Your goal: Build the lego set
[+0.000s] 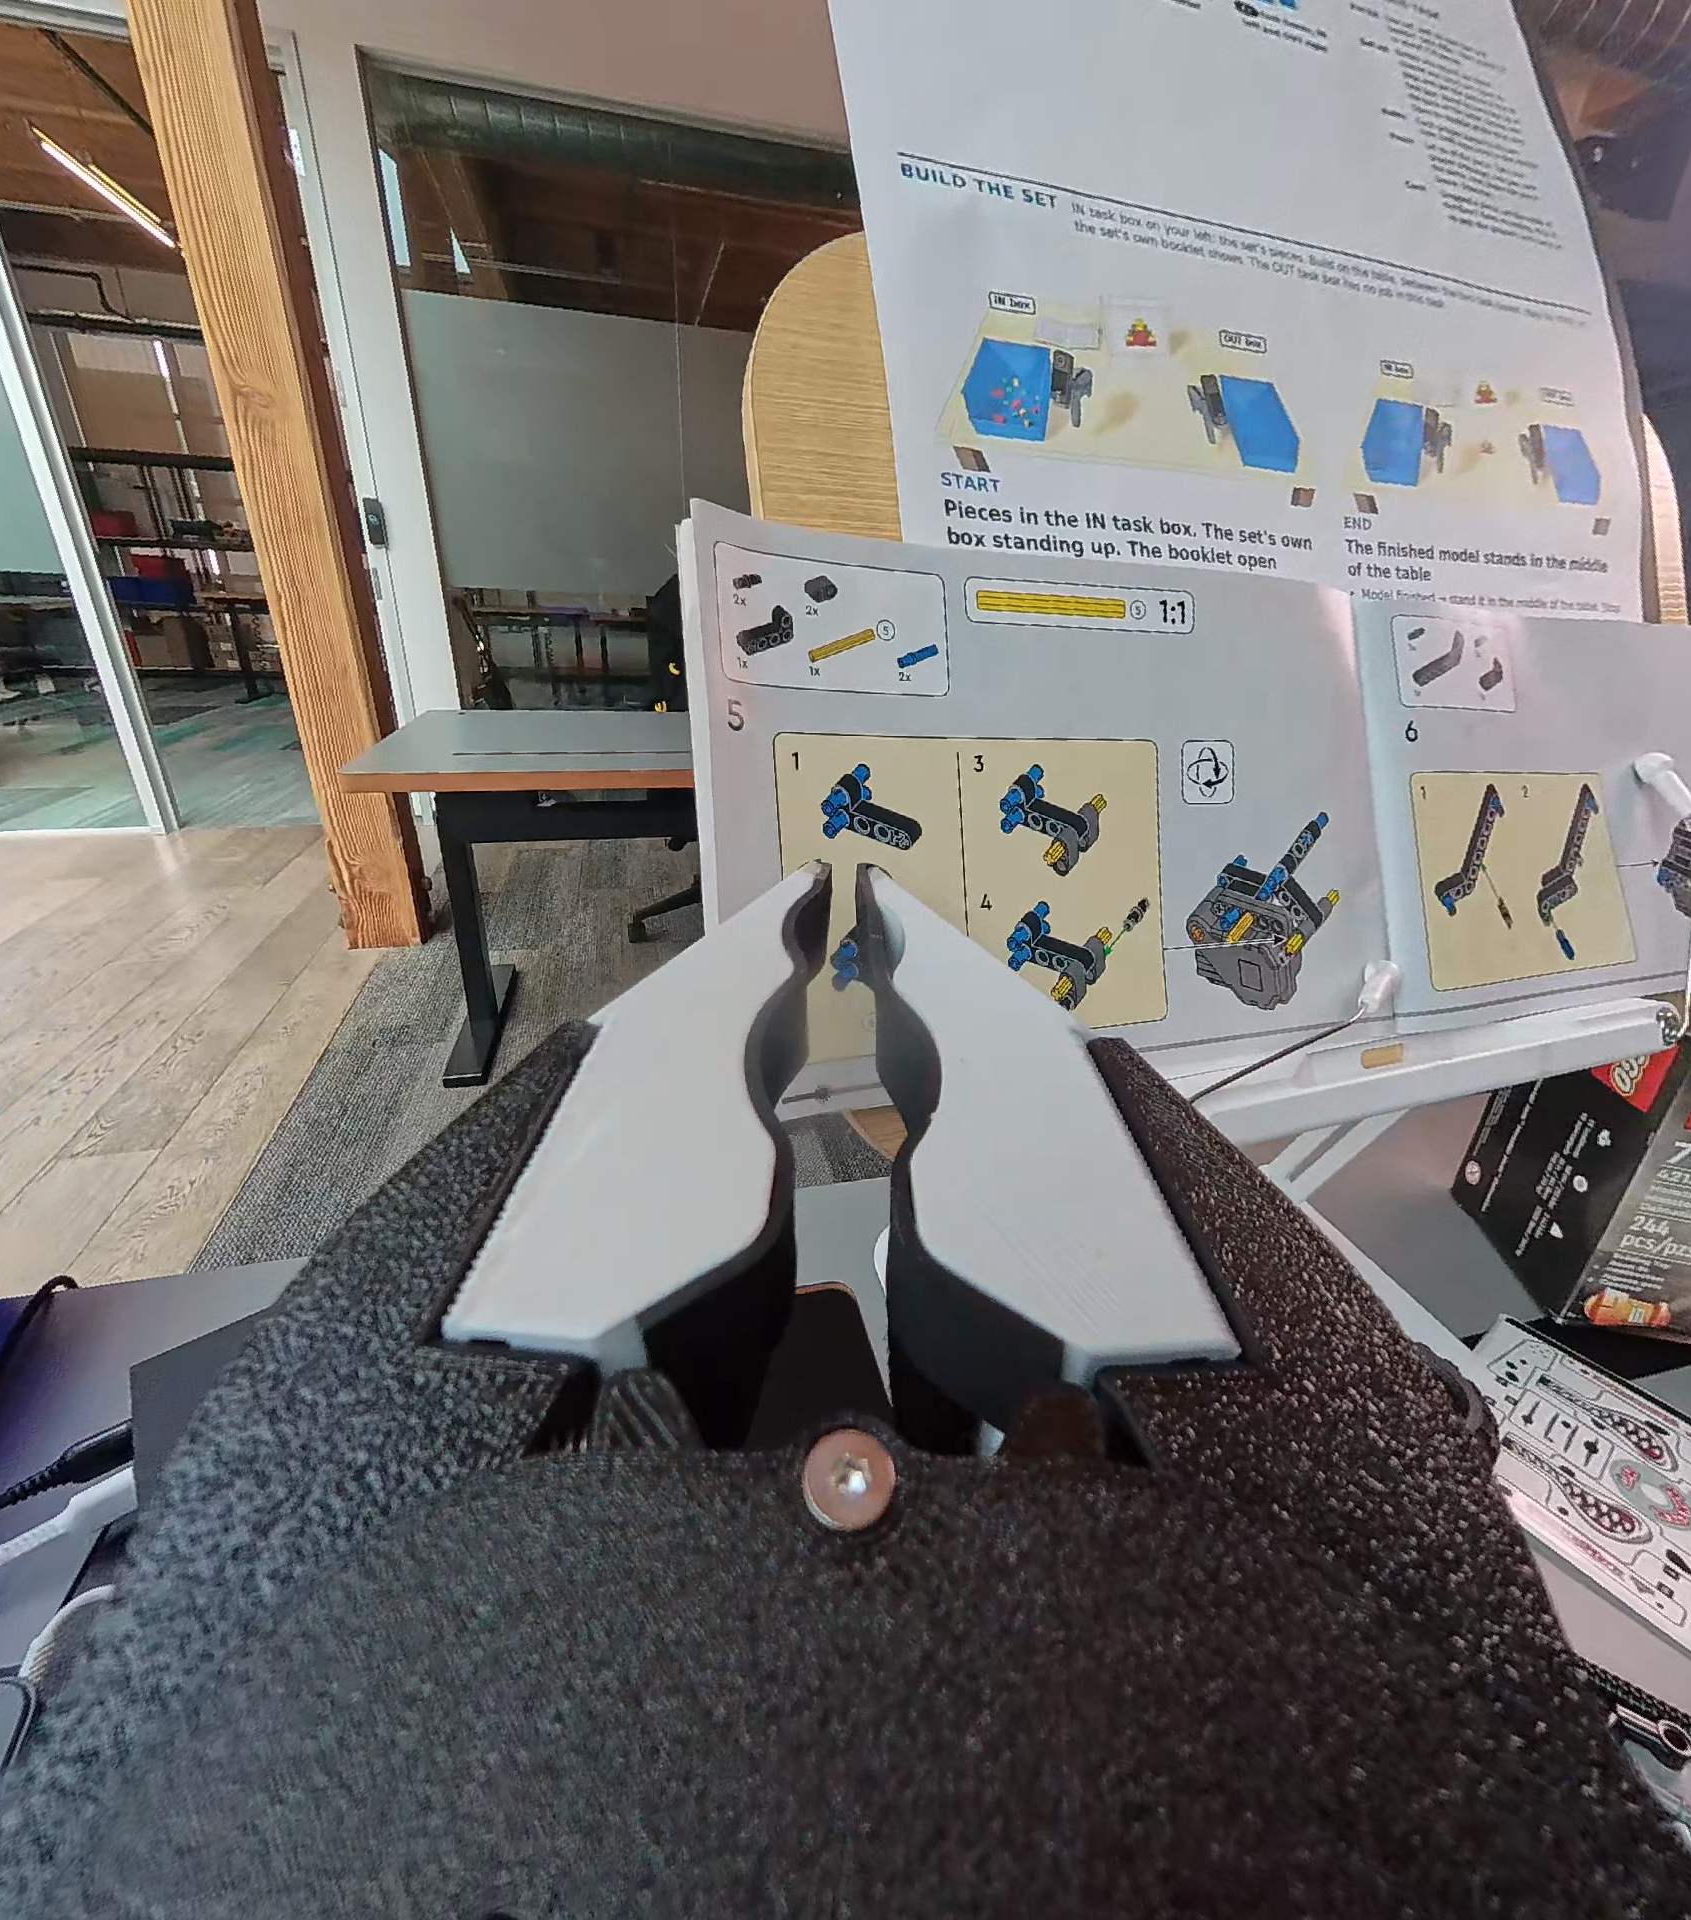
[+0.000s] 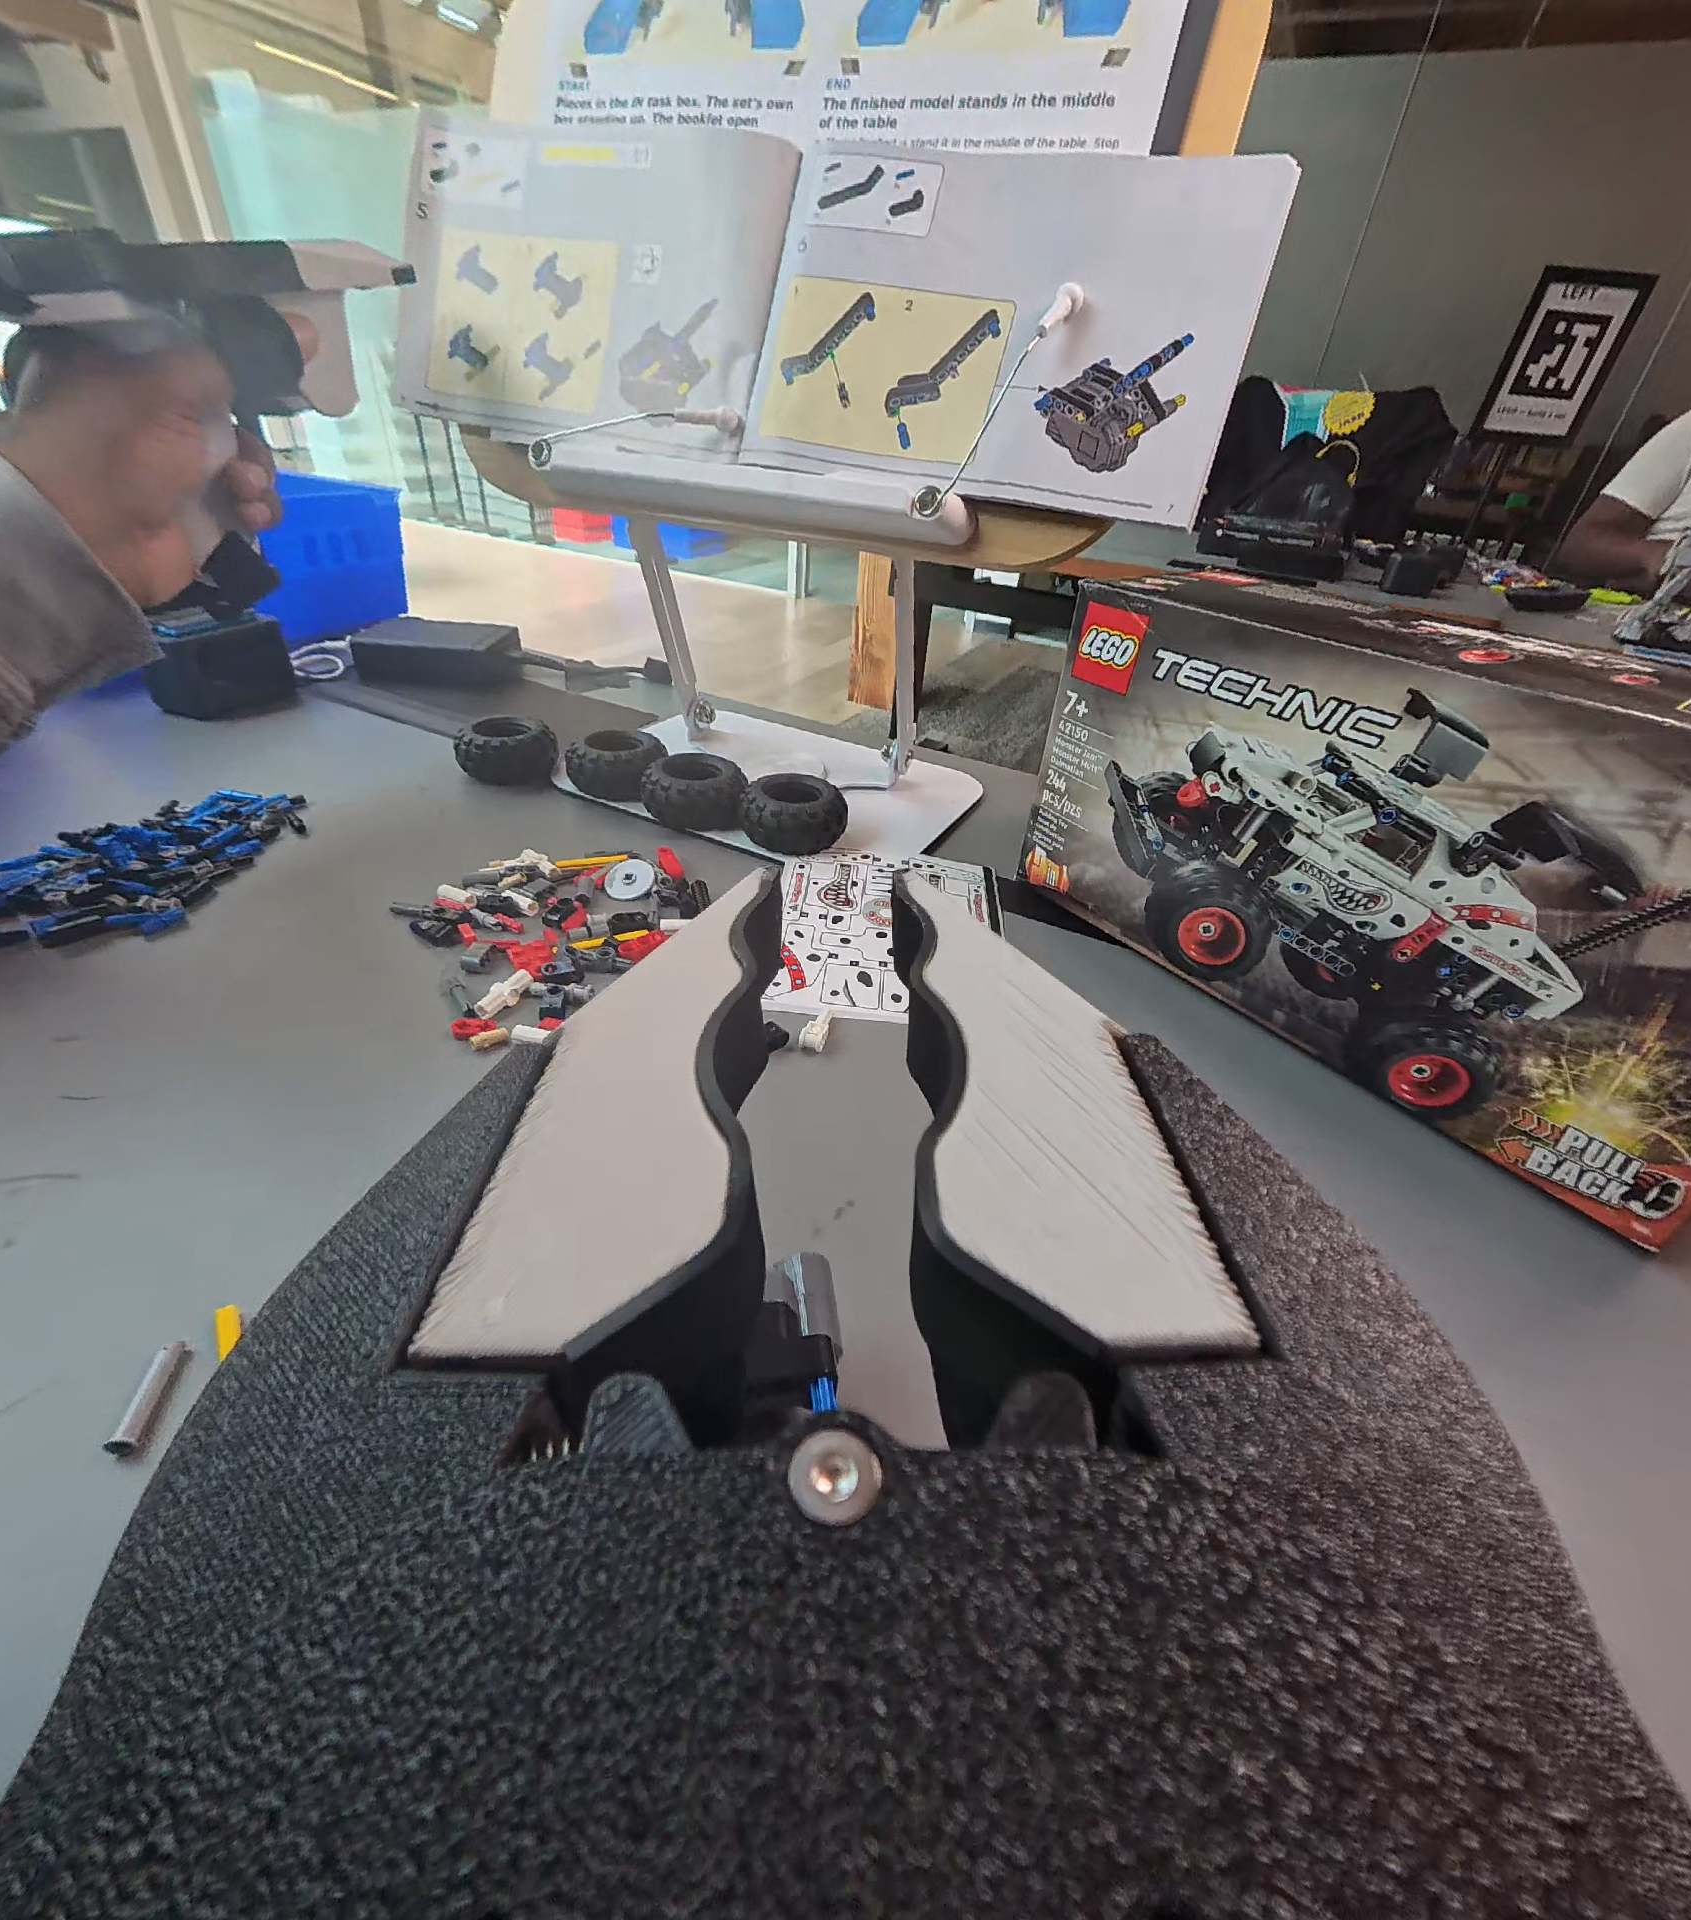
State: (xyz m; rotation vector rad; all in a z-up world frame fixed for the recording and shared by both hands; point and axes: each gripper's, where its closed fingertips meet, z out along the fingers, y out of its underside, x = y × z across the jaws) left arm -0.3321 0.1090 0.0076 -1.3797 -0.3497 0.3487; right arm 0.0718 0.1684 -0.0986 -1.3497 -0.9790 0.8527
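My left gripper (image 1: pixel 843 881) is raised in front of the open instruction booklet (image 1: pixel 1236 790) on its stand. Its jaws are nearly together and I see nothing between them. It also shows at the upper left of the right wrist view (image 2: pixel 399 275), held by a hand in a grey sleeve (image 2: pixel 41 540). My right gripper (image 2: pixel 839 894) is open and empty, low over the grey table (image 2: pixel 197 1143). A small grey, black and blue assembly (image 2: pixel 805 1314) lies on the table below its finger bases. A pile of blue and black pins (image 2: pixel 114 883) and a mixed pile of small pieces (image 2: pixel 560 925) lie ahead to the left.
Several black tyres (image 2: pixel 690 790) stand in a row by the booklet stand's foot. A sticker sheet (image 2: pixel 841 935) lies beyond my right fingertips. The set's box (image 2: pixel 1392 883) stands at the right. A blue bin (image 2: pixel 332 551) sits at the far left. A grey axle (image 2: pixel 147 1397) lies near left. My hands' fingertips stand some 40 cm from each other. To reach the grey axle (image 2: pixel 147 1397) in a straight line is about 20 cm for my right fingers, about 45 cm for my left.
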